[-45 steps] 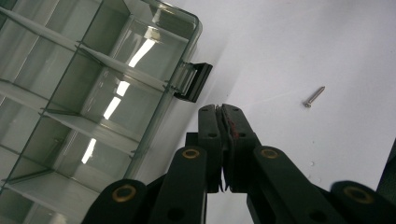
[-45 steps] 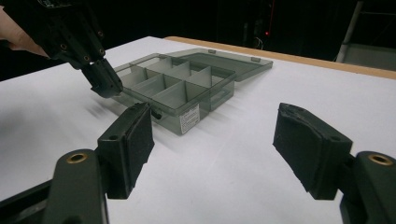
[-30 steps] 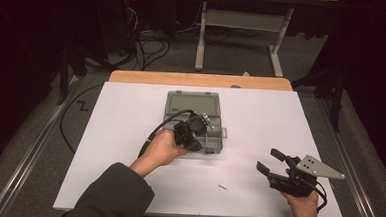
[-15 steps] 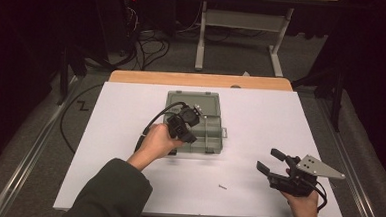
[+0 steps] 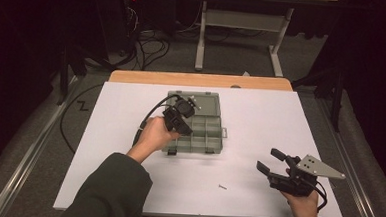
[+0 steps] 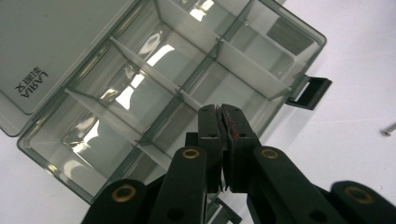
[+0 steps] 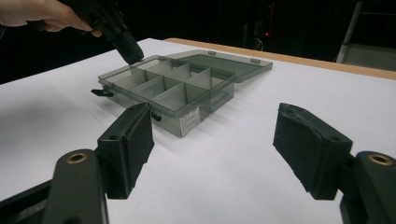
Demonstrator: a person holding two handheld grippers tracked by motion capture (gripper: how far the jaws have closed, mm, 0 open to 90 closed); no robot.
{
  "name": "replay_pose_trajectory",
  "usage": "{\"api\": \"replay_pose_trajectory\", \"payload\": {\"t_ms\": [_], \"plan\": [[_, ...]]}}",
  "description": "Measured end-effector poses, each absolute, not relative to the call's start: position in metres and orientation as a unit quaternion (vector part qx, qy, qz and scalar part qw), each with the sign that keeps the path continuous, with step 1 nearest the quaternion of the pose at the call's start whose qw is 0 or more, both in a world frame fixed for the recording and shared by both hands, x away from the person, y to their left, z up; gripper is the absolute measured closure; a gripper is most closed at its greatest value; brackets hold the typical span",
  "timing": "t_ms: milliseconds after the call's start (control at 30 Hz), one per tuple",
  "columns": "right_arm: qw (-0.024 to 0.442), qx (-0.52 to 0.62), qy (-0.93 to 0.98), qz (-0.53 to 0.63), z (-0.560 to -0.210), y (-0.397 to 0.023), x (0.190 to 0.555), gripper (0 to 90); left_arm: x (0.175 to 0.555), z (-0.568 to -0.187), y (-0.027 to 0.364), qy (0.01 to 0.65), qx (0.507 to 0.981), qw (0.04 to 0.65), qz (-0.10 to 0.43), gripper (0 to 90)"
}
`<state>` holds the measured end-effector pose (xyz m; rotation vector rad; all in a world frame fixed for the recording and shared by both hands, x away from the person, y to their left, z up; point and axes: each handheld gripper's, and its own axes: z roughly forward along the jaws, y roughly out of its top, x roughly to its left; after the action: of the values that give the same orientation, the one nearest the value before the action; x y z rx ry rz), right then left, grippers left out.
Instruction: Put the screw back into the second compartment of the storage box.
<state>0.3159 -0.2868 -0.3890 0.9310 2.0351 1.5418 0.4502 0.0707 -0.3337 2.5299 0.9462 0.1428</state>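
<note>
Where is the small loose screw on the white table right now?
In the high view the small metal screw lies alone on the white table, in front of the open grey compartment box and left of the right gripper.

A small screw [image 5: 222,186] lies on the white table [image 5: 260,122]; cables [image 5: 149,43] trail over the floor behind

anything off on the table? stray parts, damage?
One stray screw lies loose on the white table, in front of the open compartment box, apart from it. The box's compartments look empty. The left gripper is shut above the box.
</note>
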Motion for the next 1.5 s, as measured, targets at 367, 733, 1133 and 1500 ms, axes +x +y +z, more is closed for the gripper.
{"api": "replay_pose_trajectory", "payload": {"t_ms": [367,733,1133,1500], "plan": [[0.212,0.333,0.732,0.555,-0.389,-0.287,0.317,30.2,0.464,-0.339,0.076,0.366,0.903,0.219,0.048,86.8],[0.211,0.334,0.732,0.556,-0.389,-0.287,0.316,30.2,0.477,-0.345,0.075,0.386,0.896,0.214,0.046,86.7],[0.211,0.332,0.732,0.556,-0.389,-0.287,0.317,30.2,0.488,-0.354,0.071,0.389,0.898,0.193,0.065,86.7],[0.211,0.331,0.732,0.556,-0.389,-0.287,0.317,30.2,0.493,-0.362,0.07,0.4,0.898,0.176,0.06,86.5]]}}
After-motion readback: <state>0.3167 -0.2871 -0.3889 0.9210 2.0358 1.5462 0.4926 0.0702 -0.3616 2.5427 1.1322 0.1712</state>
